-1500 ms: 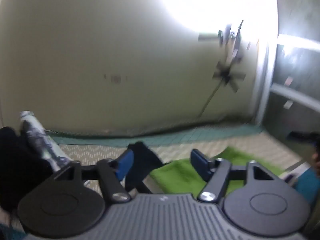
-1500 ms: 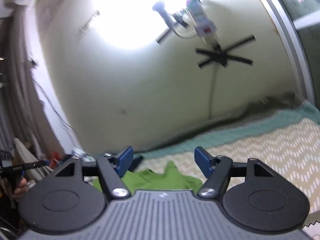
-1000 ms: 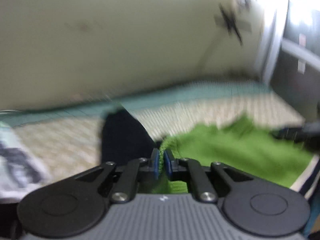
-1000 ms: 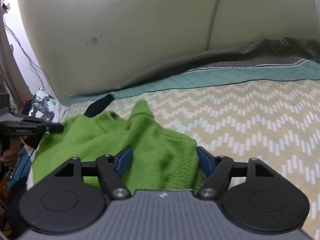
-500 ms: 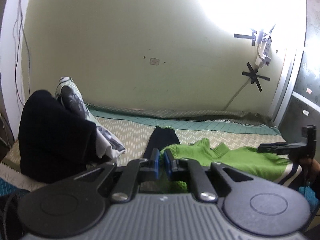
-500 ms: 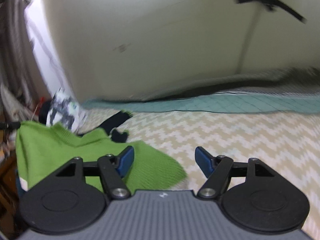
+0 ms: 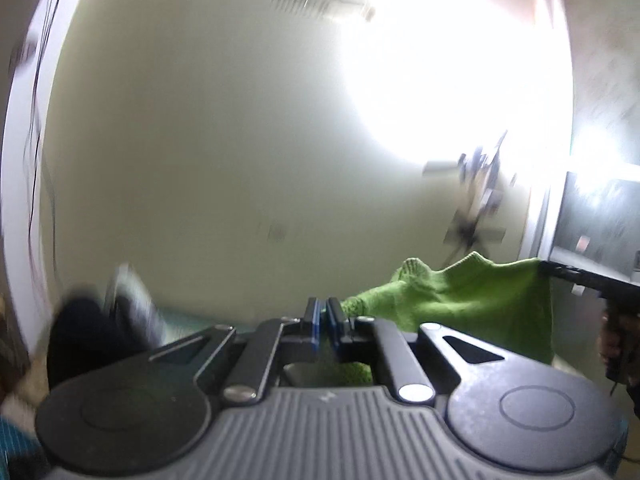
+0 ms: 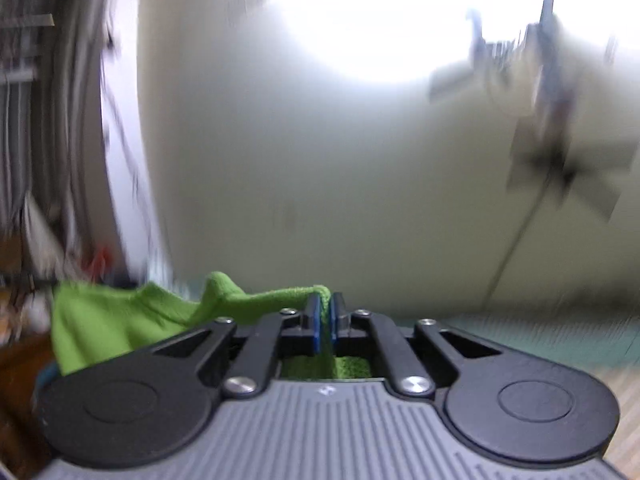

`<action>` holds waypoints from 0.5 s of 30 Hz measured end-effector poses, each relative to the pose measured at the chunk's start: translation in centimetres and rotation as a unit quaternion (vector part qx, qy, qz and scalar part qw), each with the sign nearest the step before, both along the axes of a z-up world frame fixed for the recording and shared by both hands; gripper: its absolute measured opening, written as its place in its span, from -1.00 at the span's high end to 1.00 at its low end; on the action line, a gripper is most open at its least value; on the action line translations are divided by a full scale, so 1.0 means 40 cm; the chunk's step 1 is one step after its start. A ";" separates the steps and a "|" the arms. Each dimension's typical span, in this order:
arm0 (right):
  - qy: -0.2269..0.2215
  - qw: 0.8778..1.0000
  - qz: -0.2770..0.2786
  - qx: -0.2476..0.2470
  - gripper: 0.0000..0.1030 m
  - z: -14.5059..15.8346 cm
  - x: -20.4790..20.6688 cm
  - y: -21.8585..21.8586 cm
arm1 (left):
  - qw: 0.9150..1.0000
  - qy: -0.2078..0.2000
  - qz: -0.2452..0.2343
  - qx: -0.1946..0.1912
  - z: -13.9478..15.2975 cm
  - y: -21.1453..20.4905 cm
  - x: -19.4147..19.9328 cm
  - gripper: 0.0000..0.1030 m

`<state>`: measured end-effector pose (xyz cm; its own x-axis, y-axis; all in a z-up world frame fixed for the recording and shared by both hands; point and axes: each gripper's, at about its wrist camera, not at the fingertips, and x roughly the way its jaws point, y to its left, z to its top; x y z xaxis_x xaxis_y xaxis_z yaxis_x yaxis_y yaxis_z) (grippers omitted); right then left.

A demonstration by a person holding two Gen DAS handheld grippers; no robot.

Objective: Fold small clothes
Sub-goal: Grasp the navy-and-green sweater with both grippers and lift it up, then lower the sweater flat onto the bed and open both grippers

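A pale cream wall [image 7: 208, 152] fills the background of both wrist views, with a strong white glare [image 7: 452, 76] washing out its upper right area. A dark fan-shaped fixture [image 8: 560, 168] is mounted on the wall, blurred. A teal-edged bed cover [image 8: 520, 340] lies along the wall base.

I can read no text, label, brand or number in either wrist view. A small pale emblem sits on the ribbed grey housing [image 8: 326, 391] behind the right gripper's blue pads, too small and blurred for me to make out.
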<state>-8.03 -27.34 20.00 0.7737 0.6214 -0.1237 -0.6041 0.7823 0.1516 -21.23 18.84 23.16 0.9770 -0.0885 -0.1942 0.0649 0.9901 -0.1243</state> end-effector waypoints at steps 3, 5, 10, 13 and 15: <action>-0.096 0.995 -0.027 0.028 1.00 0.145 -0.130 -0.028 | 0.996 -0.090 0.000 0.004 0.125 -0.040 -0.058 0.91; -0.160 0.985 -0.045 0.039 1.00 0.227 -0.217 -0.040 | 0.990 -0.143 0.002 0.009 0.209 -0.068 -0.100 0.91; -0.272 0.956 -0.096 0.051 1.00 0.425 -0.392 -0.069 | 0.970 -0.239 0.023 0.033 0.384 -0.133 -0.185 0.91; -0.316 0.940 -0.124 0.042 1.00 0.520 -0.438 -0.094 | 0.962 -0.265 0.036 0.051 0.465 -0.170 -0.184 0.91; -0.318 0.937 -0.139 0.032 1.00 0.551 -0.423 -0.090 | 0.962 -0.263 0.042 0.057 0.497 -0.188 -0.156 0.91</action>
